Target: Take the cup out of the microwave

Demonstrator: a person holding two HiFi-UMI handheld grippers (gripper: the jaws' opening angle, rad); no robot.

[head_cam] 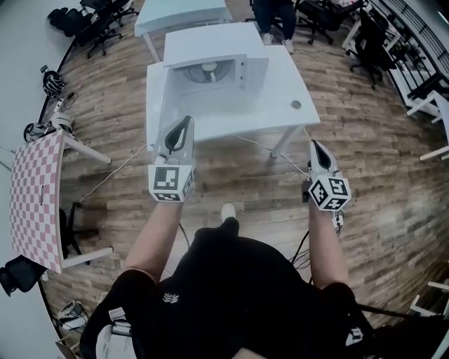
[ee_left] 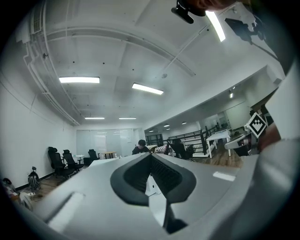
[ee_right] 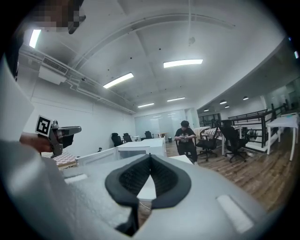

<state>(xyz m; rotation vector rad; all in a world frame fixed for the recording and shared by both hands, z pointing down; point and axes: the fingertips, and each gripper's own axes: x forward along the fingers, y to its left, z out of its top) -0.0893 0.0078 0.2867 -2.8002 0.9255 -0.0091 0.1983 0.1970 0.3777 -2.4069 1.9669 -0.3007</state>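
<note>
A white microwave [head_cam: 214, 45] stands on a white table [head_cam: 280, 105] ahead of me, with its door swung open to the left. Inside it, a pale cup [head_cam: 209, 69] sits on the round turntable. In the head view my left gripper [head_cam: 187, 120] is held level in front of the table's near edge, below the open cavity, jaws shut and empty. My right gripper [head_cam: 313, 144] is off the table's right front corner, also shut with nothing in it. Both are well short of the cup. The left gripper view [ee_left: 151, 155] and right gripper view [ee_right: 150, 157] show the pads meeting.
A pink-checkered table [head_cam: 35, 196] stands at the left. Behind the microwave are another white table [head_cam: 182, 14], a seated person [ee_right: 185, 137] and several office chairs [head_cam: 98, 24]. A cable [head_cam: 112, 175] trails across the wooden floor under the table.
</note>
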